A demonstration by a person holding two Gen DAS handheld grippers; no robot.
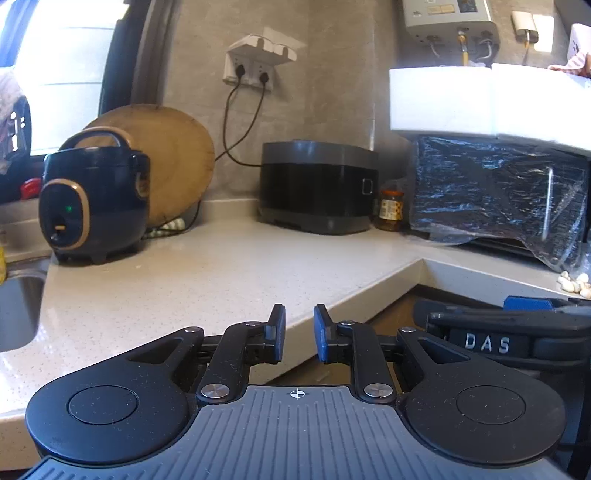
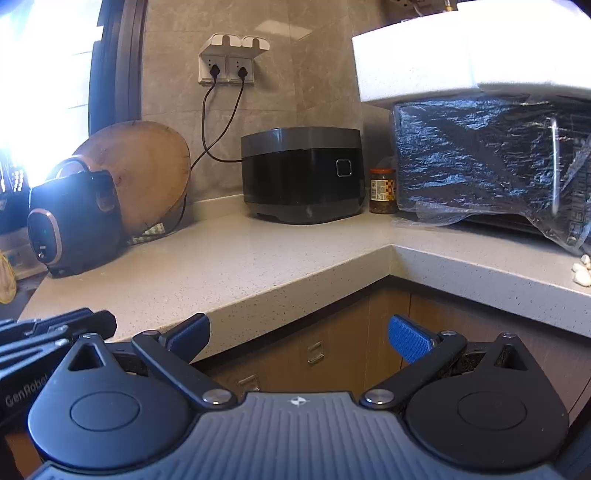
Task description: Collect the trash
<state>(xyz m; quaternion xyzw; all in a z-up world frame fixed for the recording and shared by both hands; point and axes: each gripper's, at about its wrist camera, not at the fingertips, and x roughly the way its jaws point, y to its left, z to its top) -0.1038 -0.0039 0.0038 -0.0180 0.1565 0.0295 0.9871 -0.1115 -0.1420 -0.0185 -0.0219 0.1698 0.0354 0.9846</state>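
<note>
Steel sink (image 1: 18, 306) shows only in my left view; left gripper (image 1: 299, 332) narrowly parted (empty), right gripper (image 2: 299, 339) spread wide, empty.

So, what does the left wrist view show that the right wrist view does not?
Only the left wrist view shows the sink, the wall-mounted water heater and the left tool, its fingers close together with nothing between them. Only the right wrist view shows the cabinet drawers and the right tool wide open and empty. Both show the countertop, round rice cooker, wooden board, jar and garlic cloves.
</note>
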